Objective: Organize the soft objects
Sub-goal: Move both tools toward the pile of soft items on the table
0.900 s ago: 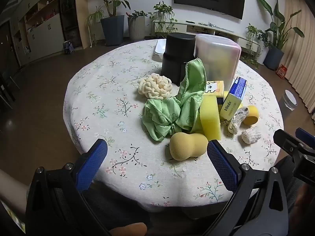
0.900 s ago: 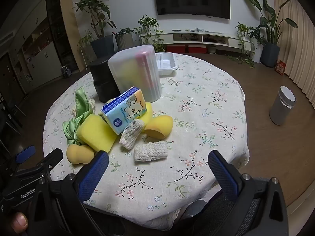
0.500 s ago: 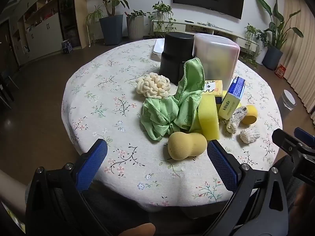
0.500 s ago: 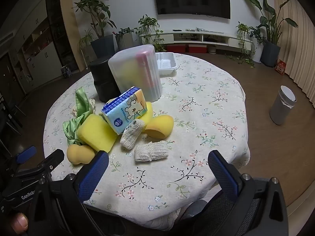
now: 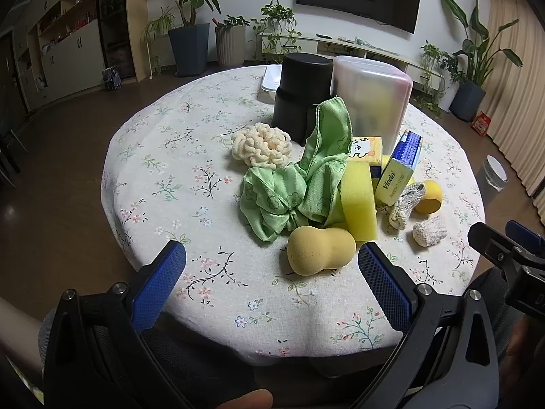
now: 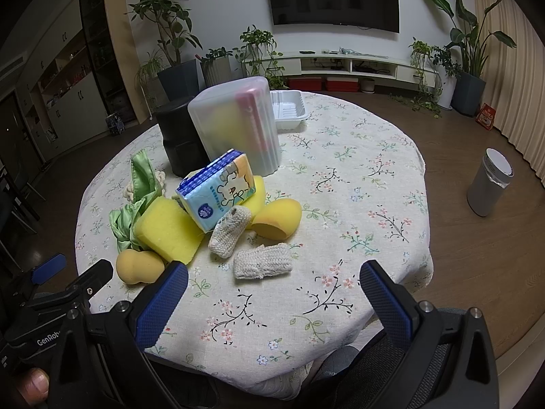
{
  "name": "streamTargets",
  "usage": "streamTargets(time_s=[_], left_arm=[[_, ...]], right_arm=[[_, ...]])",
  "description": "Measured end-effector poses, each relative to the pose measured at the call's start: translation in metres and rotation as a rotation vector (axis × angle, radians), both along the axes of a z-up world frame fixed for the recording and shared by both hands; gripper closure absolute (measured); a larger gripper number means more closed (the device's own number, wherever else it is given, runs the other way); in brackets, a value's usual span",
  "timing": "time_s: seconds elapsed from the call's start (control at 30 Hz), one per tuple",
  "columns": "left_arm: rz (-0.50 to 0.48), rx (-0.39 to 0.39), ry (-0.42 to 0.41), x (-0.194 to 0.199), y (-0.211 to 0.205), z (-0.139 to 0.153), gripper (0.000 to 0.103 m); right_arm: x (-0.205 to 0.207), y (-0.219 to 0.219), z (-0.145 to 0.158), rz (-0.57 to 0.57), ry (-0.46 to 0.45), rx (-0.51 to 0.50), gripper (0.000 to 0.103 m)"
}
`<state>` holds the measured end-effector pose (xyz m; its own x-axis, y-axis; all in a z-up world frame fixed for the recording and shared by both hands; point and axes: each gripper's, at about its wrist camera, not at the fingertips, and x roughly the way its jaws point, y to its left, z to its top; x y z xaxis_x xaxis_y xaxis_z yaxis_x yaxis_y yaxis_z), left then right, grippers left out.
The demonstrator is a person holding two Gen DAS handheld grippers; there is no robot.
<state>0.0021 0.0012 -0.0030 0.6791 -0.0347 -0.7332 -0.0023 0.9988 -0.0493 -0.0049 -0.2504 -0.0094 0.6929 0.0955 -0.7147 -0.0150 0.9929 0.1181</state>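
A pile of soft things lies mid-table: a gourd-shaped tan sponge point(image 5: 318, 250) point(image 6: 138, 266), a yellow block sponge point(image 5: 359, 201) point(image 6: 167, 229), a green cloth point(image 5: 293, 184), a cream loopy scrubber point(image 5: 262, 145), tissue packs point(image 5: 400, 172) point(image 6: 221, 192), two knitted pads point(image 6: 263, 265) point(image 6: 229, 231) and a yellow egg sponge point(image 6: 277, 218). My left gripper point(image 5: 270, 281) is open and empty at the near edge, just short of the gourd sponge. My right gripper point(image 6: 272, 298) is open and empty, near the lower knitted pad.
A black canister point(image 5: 301, 95) and a frosted plastic bin point(image 5: 371, 99) point(image 6: 235, 126) stand behind the pile, with a white tray point(image 6: 289, 109) beyond. The round table has a floral cloth point(image 6: 357, 177). A grey waste bin point(image 6: 490, 184) stands on the floor at right.
Both grippers have stayed open. The left view has edged slightly; nothing on the table has moved.
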Motion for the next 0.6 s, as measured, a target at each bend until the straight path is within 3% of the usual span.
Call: streamTargets(time_s=[0.6], left_arm=[[-0.004,-0.003,0.006,-0.0012,0.0049,-0.0054,0.000]], right_arm=[[0.0008,-0.0023,-0.0024,-0.002,0.001,0.002,0.000]])
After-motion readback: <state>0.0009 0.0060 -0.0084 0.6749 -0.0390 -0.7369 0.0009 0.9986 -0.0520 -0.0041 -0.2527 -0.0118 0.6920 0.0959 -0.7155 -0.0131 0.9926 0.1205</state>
